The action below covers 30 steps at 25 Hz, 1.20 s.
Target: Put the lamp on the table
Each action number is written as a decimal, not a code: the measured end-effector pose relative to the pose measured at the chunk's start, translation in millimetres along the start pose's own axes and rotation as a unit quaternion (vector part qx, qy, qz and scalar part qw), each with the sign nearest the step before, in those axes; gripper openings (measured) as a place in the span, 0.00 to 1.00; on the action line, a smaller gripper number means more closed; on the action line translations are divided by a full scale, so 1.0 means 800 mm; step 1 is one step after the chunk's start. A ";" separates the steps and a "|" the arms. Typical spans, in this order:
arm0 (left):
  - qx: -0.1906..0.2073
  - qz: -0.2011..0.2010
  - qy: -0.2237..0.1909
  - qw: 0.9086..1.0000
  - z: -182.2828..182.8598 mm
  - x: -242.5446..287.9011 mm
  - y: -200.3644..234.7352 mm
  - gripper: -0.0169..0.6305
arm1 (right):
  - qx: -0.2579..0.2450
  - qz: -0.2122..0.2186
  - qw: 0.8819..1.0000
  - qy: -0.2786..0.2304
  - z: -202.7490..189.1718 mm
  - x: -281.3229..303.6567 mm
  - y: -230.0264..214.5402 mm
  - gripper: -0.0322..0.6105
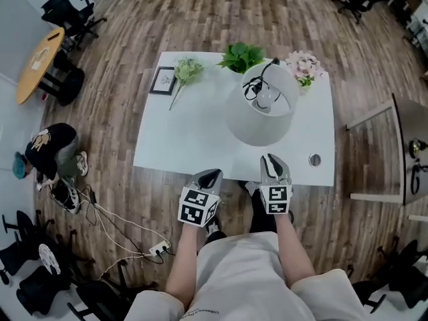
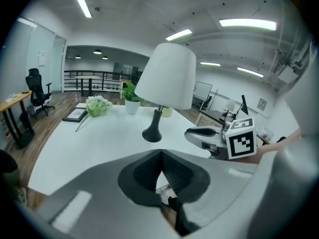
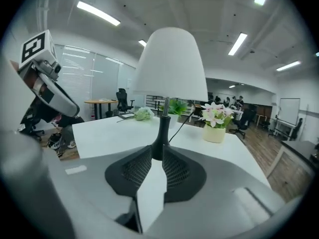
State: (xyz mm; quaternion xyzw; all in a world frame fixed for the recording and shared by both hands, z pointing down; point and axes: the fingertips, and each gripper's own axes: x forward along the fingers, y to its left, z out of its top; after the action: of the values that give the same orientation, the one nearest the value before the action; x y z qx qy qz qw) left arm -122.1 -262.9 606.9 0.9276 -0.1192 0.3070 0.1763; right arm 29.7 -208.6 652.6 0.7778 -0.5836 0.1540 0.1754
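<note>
The lamp (image 1: 259, 116) with its white shade stands upright on the white table (image 1: 180, 139), right of the middle; a black cord runs back from it. In the left gripper view the lamp (image 2: 167, 78) shows its dark base resting on the tabletop. My left gripper (image 1: 208, 176) hovers at the table's front edge, shut and holding nothing (image 2: 160, 156). My right gripper (image 1: 273, 163) sits just in front of the lamp (image 3: 171, 66), also shut and not holding anything (image 3: 158, 161). Neither gripper touches the lamp.
Along the back of the table are a picture frame (image 1: 162, 80), a pale green bouquet (image 1: 186, 69), a potted green plant (image 1: 241, 55) and a pot of pink flowers (image 1: 304, 65). A small round object (image 1: 314, 159) lies near the front right corner. Cables (image 1: 114, 229) trail on the floor at the left.
</note>
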 end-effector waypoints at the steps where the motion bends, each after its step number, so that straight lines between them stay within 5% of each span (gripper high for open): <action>1: 0.012 -0.005 -0.008 1.000 0.004 -0.014 -0.002 0.03 | 0.007 -0.014 1.000 0.004 0.006 -0.014 0.002 0.18; 8: 0.050 -0.023 -0.034 0.998 0.008 -0.093 -0.021 0.03 | 0.055 -0.063 0.996 -0.021 0.075 -0.115 0.032 0.09; 14: 0.094 -0.019 -0.052 0.994 0.041 -0.142 -0.045 0.03 | 0.179 -0.053 0.980 -0.064 0.132 -0.174 0.067 0.09; 30: 0.104 -0.009 -0.077 0.992 0.042 -0.193 -0.047 0.03 | 0.157 -0.074 0.982 -0.072 0.135 -0.220 0.098 0.09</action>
State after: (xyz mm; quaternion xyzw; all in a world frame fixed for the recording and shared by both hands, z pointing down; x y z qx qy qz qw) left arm -212.9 -224.4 477.8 0.9628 -0.0913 0.2437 0.0724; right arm -89.4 -127.4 485.8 0.8457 -0.5041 0.1741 0.0196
